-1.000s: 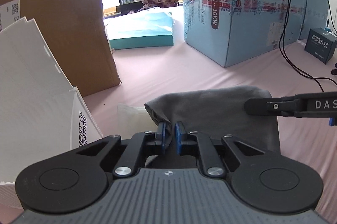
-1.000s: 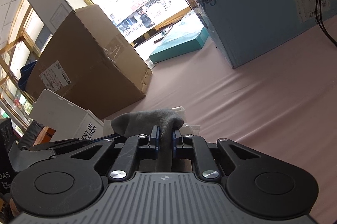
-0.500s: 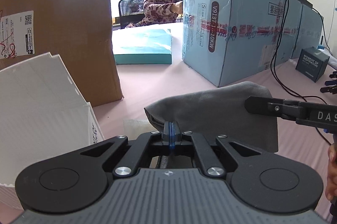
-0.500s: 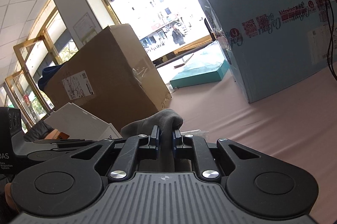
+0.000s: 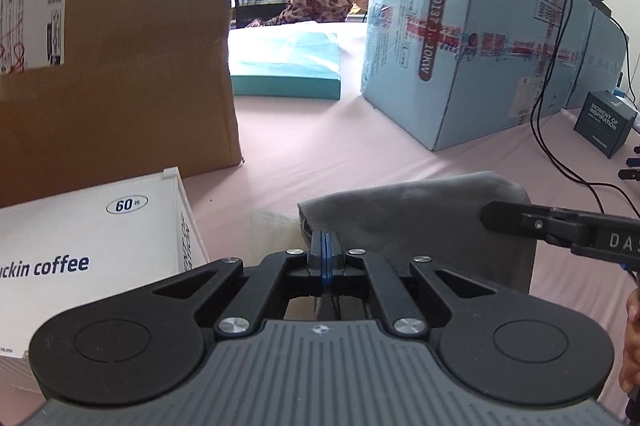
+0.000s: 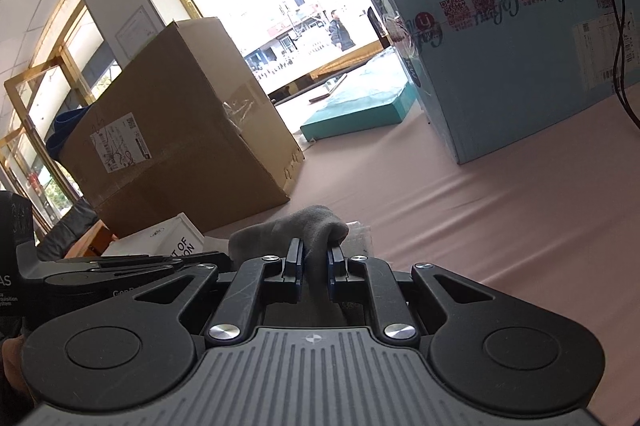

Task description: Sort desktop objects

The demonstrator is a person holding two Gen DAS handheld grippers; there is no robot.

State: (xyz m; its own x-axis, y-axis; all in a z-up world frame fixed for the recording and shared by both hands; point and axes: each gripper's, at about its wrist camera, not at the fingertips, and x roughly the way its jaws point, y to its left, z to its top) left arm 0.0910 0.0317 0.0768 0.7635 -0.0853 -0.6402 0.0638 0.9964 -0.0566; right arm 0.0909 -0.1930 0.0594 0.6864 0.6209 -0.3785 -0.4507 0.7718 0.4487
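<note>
— What's around the grey cloth (image 5: 420,218)?
— A brown carton (image 5: 116,66), a white coffee box (image 5: 92,250) at left, contents unseen.
— And the tongs?
— The left gripper (image 5: 325,258) and the right gripper (image 6: 315,268) each pinch the cloth above the pink table (image 5: 320,154).

The right gripper (image 6: 314,268) pinches a fold of grey cloth (image 6: 304,226) between its blue pads above the pink tabletop (image 6: 500,210). At 9 o'clock sits the left gripper (image 6: 132,264); at 10 o'clock a brown cardboard box (image 6: 176,142); at 2 o'clock a blue carton (image 6: 500,26).
</note>
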